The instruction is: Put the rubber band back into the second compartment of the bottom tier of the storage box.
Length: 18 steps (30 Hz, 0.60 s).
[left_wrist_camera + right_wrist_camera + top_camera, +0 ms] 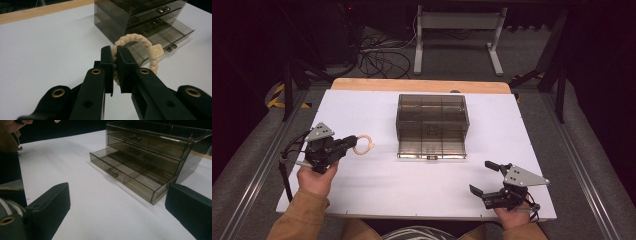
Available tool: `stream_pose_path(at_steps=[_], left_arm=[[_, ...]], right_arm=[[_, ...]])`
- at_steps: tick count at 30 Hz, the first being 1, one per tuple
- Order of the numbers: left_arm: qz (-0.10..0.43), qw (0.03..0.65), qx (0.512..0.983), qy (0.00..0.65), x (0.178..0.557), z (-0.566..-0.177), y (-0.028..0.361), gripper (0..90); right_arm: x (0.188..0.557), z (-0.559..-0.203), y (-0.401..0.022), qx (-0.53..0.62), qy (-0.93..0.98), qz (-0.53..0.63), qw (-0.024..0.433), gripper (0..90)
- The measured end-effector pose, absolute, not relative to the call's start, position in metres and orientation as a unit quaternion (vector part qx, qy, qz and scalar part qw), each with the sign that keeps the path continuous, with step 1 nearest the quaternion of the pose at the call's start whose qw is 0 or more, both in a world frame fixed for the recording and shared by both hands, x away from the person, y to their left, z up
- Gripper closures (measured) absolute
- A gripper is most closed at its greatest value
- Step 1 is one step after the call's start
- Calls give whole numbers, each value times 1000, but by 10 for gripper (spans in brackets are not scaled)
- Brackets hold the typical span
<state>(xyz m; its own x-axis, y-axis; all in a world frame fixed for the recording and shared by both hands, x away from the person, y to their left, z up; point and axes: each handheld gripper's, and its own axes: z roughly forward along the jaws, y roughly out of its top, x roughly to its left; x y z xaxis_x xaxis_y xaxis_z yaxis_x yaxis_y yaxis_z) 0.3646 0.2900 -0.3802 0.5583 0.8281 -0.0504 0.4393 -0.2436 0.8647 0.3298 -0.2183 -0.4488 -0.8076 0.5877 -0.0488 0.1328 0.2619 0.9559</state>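
— Item? Braided beige cord ring [130,41], bear tag [156,51] seen close up; clamped in left gripper [351,144], raised left of the drawers.
— Rest? Smoky clear plastic drawer box [432,117], bottom drawer [125,178] out; right gripper [484,177] spread, empty.

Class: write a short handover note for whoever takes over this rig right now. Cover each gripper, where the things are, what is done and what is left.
Left gripper: shut on the braided ring, held left of the drawer box.
Right gripper: open, holding nothing, near the table's front right corner.
Done: bottom drawer pulled open; ring picked up.
Left, probably: place the ring in the open drawer, then close it.
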Motion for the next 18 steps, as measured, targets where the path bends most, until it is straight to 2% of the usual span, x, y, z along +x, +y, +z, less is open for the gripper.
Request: stream_pose_path(at_steps=[18], left_arm=[[209, 464, 773, 378, 381, -371, 240, 839]], right_arm=[[330, -449, -219, 236, 766, 563, 202, 65]])
